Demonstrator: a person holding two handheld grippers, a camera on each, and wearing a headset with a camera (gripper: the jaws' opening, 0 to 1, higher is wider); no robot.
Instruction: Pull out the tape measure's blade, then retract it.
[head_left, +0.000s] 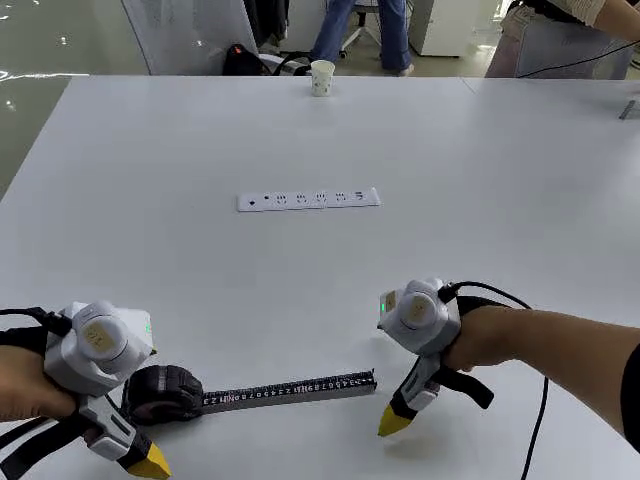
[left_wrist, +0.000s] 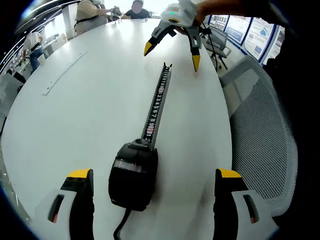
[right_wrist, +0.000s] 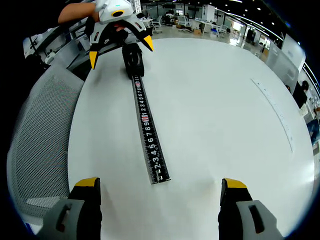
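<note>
A black tape measure case (head_left: 160, 393) lies on the white table (head_left: 300, 290) near its front edge. Its black blade (head_left: 290, 389) is pulled out to the right and lies flat. My left gripper (head_left: 140, 440) stands open around the case (left_wrist: 134, 173), its yellow-tipped fingers (left_wrist: 80, 175) wide apart on either side and touching nothing. At the blade's hooked end (right_wrist: 159, 176), my right gripper (right_wrist: 160, 183) is open and holds nothing. The blade (right_wrist: 147, 130) runs straight away from it to the case (right_wrist: 133, 57) and the left gripper (right_wrist: 120, 50). Far along the blade (left_wrist: 157, 102) is the right gripper (left_wrist: 172, 55).
A white power strip (head_left: 310, 199) lies at the table's middle. A paper cup (head_left: 322, 77) stands at the far edge, with people beyond it. A grey mesh chair (left_wrist: 260, 125) sits by the table's near side. A black cable (head_left: 540, 420) trails from my right hand.
</note>
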